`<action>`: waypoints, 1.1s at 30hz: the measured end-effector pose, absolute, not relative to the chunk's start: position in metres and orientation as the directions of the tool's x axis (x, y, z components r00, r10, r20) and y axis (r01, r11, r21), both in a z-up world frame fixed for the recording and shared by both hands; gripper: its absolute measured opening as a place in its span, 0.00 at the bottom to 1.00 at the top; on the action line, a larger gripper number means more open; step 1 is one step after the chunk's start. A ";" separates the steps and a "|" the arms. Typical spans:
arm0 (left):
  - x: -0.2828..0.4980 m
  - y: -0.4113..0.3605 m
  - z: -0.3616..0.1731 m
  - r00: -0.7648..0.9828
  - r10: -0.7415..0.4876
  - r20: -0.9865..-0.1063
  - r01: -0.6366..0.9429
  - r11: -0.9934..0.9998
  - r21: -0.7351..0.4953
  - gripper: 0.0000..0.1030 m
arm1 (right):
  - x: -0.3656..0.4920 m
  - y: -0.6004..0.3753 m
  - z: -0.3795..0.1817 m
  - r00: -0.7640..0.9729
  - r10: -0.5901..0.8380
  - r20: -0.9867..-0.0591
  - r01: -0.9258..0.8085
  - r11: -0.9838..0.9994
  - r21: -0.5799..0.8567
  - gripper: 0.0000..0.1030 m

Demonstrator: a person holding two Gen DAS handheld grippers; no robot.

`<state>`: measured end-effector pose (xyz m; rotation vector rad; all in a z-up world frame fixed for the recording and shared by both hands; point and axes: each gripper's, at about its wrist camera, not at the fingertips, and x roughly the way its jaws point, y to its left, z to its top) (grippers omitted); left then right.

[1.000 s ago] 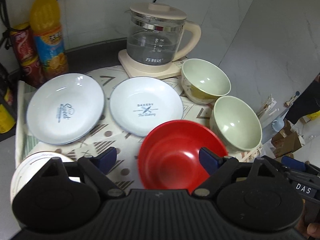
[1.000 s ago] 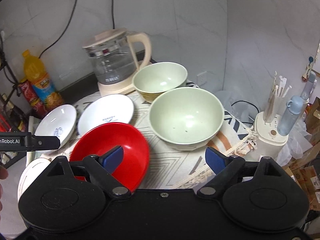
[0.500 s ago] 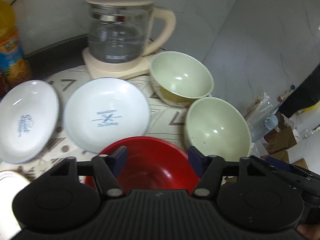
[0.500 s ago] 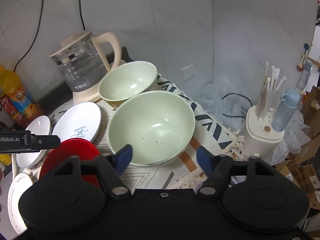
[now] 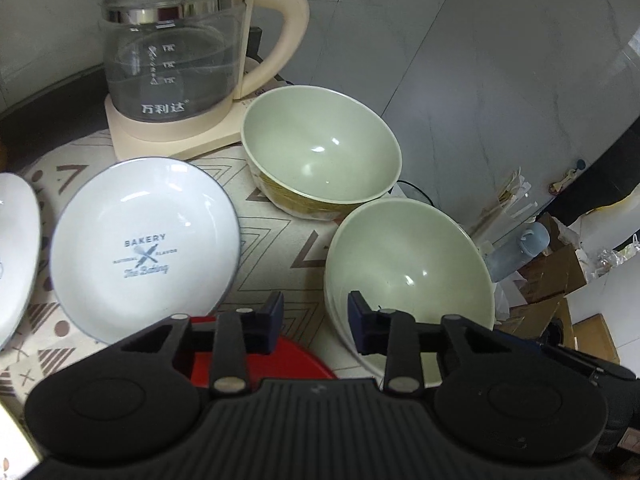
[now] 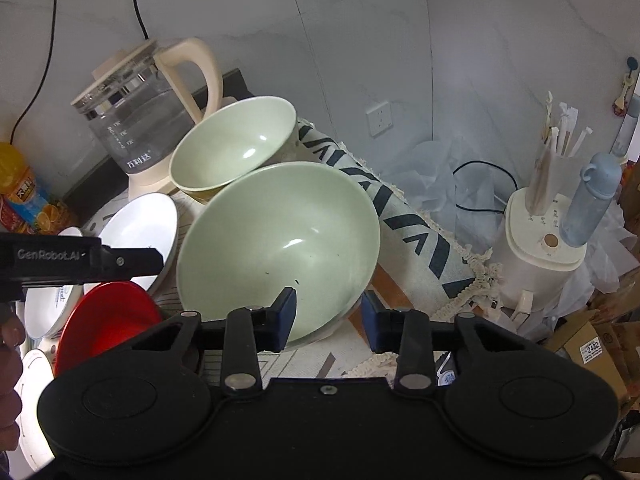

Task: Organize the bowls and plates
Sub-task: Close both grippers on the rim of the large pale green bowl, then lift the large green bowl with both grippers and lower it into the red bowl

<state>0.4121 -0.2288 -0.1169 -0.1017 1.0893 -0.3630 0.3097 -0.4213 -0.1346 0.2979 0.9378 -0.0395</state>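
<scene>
left gripper: jaws just closing, near bowl rim between, pinch unclear | right gripper: same bowl, 6 o'clock rim, pinch unclear

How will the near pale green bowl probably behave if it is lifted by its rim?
The near green bowl looks glossy, so its rim may slip. It seems rigid, probably ceramic or melamine, so it should not flex. Held by one edge, its wide, deep body may tilt.

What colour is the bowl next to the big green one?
Red bowl, best in the right wrist view.
</scene>
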 end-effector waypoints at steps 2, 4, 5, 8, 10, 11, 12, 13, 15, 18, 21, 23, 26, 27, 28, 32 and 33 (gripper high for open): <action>0.416 -0.230 -0.122 0.400 -0.341 -0.851 0.228 0.936 -0.268 0.29 | 0.312 -0.423 -0.138 0.593 0.095 -0.800 0.169 0.956 0.239 0.31; 0.420 -0.232 -0.126 0.394 -0.333 -0.857 0.213 0.940 -0.267 0.29 | 0.313 -0.426 -0.141 0.589 0.096 -0.802 0.179 0.953 0.246 0.29; 0.422 -0.233 -0.130 0.389 -0.329 -0.860 0.206 0.942 -0.267 0.29 | 0.314 -0.426 -0.143 0.586 0.098 -0.804 0.183 0.951 0.250 0.29; 0.428 -0.238 -0.139 0.365 -0.330 -0.871 0.189 0.942 -0.277 0.29 | 0.318 -0.429 -0.149 0.570 0.117 -0.814 0.190 0.944 0.269 0.29; 0.429 -0.242 -0.144 0.356 -0.301 -0.885 0.179 0.951 -0.252 0.29 | 0.321 -0.430 -0.152 0.560 0.130 -0.818 0.194 0.940 0.282 0.29; 0.429 -0.246 -0.145 0.360 -0.282 -0.889 0.182 0.956 -0.229 0.29 | 0.322 -0.430 -0.154 0.558 0.126 -0.820 0.193 0.942 0.276 0.29; 0.430 -0.249 -0.145 0.359 -0.271 -0.893 0.190 0.958 -0.214 0.29 | 0.324 -0.430 -0.155 0.554 0.121 -0.823 0.193 0.944 0.269 0.29; 0.431 -0.252 -0.145 0.354 -0.269 -0.896 0.194 0.958 -0.211 0.29 | 0.325 -0.430 -0.157 0.548 0.118 -0.828 0.199 0.943 0.266 0.29; 0.433 -0.255 -0.146 0.336 -0.290 -0.896 0.195 0.952 -0.235 0.29 | 0.327 -0.432 -0.160 0.544 0.122 -0.830 0.211 0.938 0.276 0.30; 0.434 -0.262 -0.151 0.330 -0.269 -0.905 0.197 0.957 -0.213 0.29 | 0.330 -0.430 -0.161 0.537 0.106 -0.837 0.216 0.942 0.258 0.30; 0.435 -0.266 -0.156 0.320 -0.275 -0.907 0.212 0.953 -0.214 0.28 | 0.331 -0.428 -0.162 0.537 0.085 -0.839 0.219 0.947 0.236 0.30; 0.435 -0.269 -0.156 0.309 -0.280 -0.909 0.220 0.951 -0.218 0.19 | 0.331 -0.429 -0.162 0.540 0.097 -0.836 0.217 0.944 0.250 0.26; 0.435 -0.269 -0.154 0.313 -0.278 -0.908 0.218 0.952 -0.216 0.15 | 0.330 -0.428 -0.161 0.547 0.107 -0.830 0.214 0.941 0.262 0.24; 0.434 -0.267 -0.152 0.316 -0.294 -0.902 0.217 0.948 -0.233 0.14 | 0.329 -0.428 -0.160 0.549 0.102 -0.830 0.217 0.941 0.259 0.24; 0.433 -0.266 -0.150 0.318 -0.304 -0.898 0.216 0.946 -0.243 0.13 | 0.327 -0.429 -0.159 0.554 0.098 -0.827 0.225 0.939 0.261 0.23; 0.426 -0.262 -0.138 0.336 -0.328 -0.883 0.221 0.939 -0.265 0.13 | 0.319 -0.431 -0.146 0.588 0.083 -0.804 0.221 0.940 0.259 0.23; 0.424 -0.260 -0.135 0.342 -0.334 -0.878 0.219 0.937 -0.271 0.13 | 0.318 -0.430 -0.143 0.594 0.081 -0.800 0.218 0.941 0.257 0.23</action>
